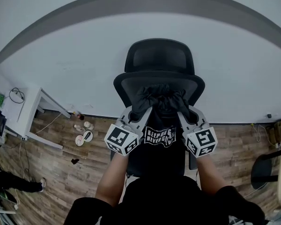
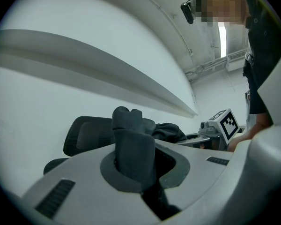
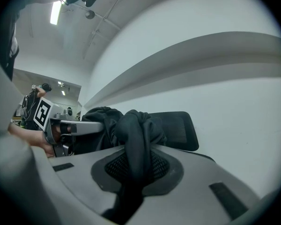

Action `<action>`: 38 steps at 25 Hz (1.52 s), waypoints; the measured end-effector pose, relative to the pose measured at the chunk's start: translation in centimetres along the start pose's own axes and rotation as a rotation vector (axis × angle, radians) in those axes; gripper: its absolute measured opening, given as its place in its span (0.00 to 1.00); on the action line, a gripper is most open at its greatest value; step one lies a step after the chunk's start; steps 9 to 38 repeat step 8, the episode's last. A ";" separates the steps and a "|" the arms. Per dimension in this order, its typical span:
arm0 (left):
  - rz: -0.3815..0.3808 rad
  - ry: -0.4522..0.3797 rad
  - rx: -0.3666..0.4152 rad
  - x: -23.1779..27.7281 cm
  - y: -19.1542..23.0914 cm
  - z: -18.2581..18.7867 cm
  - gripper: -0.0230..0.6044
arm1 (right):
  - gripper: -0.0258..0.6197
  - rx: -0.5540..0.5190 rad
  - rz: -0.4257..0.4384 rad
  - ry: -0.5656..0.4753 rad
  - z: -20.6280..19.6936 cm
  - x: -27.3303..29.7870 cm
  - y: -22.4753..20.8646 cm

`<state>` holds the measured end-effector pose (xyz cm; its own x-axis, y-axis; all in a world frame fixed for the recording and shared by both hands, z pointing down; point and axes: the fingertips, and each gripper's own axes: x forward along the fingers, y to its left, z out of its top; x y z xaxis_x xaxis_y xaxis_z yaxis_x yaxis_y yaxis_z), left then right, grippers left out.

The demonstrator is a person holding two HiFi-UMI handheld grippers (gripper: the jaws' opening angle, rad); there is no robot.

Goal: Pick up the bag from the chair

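A black cloth bag [image 1: 159, 134] with white lettering hangs between my two grippers, in front of the black mesh office chair [image 1: 158, 60]. My left gripper [image 1: 141, 110] is shut on the bag's left top edge, whose bunched black fabric [image 2: 133, 146] fills its jaws in the left gripper view. My right gripper [image 1: 181, 108] is shut on the bag's right top edge, and the gathered fabric [image 3: 136, 139] runs between its jaws in the right gripper view. The chair's headrest [image 3: 175, 130] shows behind the fabric. The bag's lower part is hidden behind my arms.
A white wall with a grey band rises behind the chair. A white table [image 1: 25, 114] stands at the left, with small items [image 1: 83, 134] on the wooden floor beside it. A dark stool [image 1: 267, 168] sits at the right. A person's legs [image 1: 14, 182] show at far left.
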<state>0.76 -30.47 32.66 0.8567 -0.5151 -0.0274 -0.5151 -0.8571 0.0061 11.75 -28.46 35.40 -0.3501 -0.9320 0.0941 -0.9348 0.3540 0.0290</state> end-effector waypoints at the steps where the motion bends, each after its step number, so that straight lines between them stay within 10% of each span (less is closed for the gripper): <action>1: 0.000 0.000 -0.002 -0.1 0.0 0.0 0.11 | 0.14 0.001 0.001 0.000 0.0 0.0 0.1; 38: 0.003 0.007 -0.019 -0.2 0.7 -0.7 0.11 | 0.14 0.003 0.005 0.002 -0.6 0.7 0.4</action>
